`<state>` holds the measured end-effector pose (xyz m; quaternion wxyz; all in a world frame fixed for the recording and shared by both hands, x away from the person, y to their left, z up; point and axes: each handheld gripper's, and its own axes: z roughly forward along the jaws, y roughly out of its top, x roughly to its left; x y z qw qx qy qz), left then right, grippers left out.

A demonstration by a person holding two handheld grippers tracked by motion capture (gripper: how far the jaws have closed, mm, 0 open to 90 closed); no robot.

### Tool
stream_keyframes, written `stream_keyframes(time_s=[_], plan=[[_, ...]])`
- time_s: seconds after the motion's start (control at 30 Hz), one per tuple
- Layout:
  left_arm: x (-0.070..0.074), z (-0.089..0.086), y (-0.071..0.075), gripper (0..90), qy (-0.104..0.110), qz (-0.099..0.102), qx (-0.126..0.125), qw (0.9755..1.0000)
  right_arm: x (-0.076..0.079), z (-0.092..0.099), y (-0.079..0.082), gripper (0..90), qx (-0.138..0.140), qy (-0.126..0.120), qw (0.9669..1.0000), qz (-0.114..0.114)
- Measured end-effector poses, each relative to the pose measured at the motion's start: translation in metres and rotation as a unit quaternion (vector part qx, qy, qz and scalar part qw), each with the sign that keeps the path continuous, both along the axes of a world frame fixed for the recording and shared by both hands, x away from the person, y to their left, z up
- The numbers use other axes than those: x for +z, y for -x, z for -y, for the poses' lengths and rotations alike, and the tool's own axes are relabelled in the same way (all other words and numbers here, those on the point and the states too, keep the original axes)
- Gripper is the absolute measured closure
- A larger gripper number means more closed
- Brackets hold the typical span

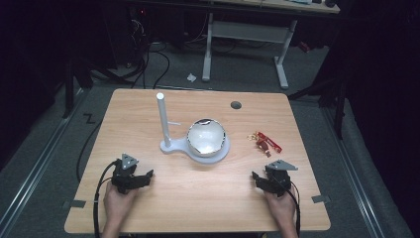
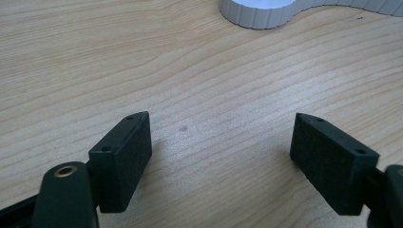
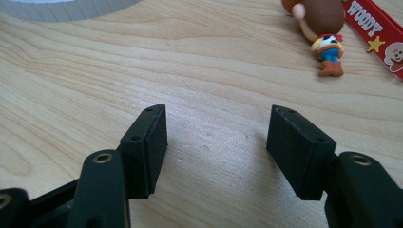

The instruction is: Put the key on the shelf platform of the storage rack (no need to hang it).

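Observation:
On the wooden table (image 1: 148, 208) stands a white stand (image 1: 168, 145) with an upright post (image 1: 162, 116) and a round base that carries a shiny silver bowl (image 1: 206, 137). A red Woody keychain (image 1: 265, 141) lies to the right of it. In the right gripper view its small cowboy figure (image 3: 328, 47) and red strap (image 3: 375, 26) lie ahead and to the right of the jaws. My left gripper (image 1: 134, 171) (image 2: 223, 126) rests low near the front left, open, with only bare wood between its jaws. My right gripper (image 1: 265, 174) (image 3: 218, 118) sits at the front right, open and holding nothing.
The stand's ribbed white base edge (image 2: 259, 12) (image 3: 71, 9) lies just ahead of both grippers. A dark round grommet hole (image 1: 236, 105) sits near the table's far edge. Behind the table are a white desk frame (image 1: 247, 34) and cables on the floor.

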<state>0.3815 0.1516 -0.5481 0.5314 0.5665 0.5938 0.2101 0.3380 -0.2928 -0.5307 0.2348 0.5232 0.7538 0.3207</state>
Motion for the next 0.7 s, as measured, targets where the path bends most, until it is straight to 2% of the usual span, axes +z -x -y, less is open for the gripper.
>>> stream_keyframes(time_s=[0.53, 0.7], plan=[[0.0000, 0.0000, 0.0000, 22.0, 0.000, 0.000, 0.000, 1.0000, 0.0000, 0.0000, -0.0003, 37.2, 0.002, -0.001, 1.0000, -0.001], [0.0001, 0.0000, 0.0001, 22.0, 0.000, 0.000, 0.000, 1.0000, 0.0000, -0.0009, -0.0005, 32.9, 0.005, 0.000, 1.0000, -0.005]])
